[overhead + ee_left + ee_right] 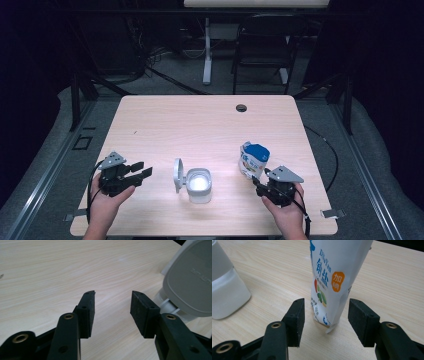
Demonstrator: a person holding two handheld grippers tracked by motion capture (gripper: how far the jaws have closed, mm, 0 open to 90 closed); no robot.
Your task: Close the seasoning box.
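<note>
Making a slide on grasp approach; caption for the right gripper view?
Right gripper open, jaws either side of the upright salt bag, pads not touching it.

Landmark: white container [199, 185], lid [178, 175] flipped up on its left side. Left of the lid, bare table [200, 125] up to the left gripper [142, 170]; the lid blocks a level approach from there. Right of the container, an open strip, then the upright salt bag [253, 159] just ahead of the right gripper [256, 181], bag edge between its parted jaws. Behind the container, tabletop open.
</note>
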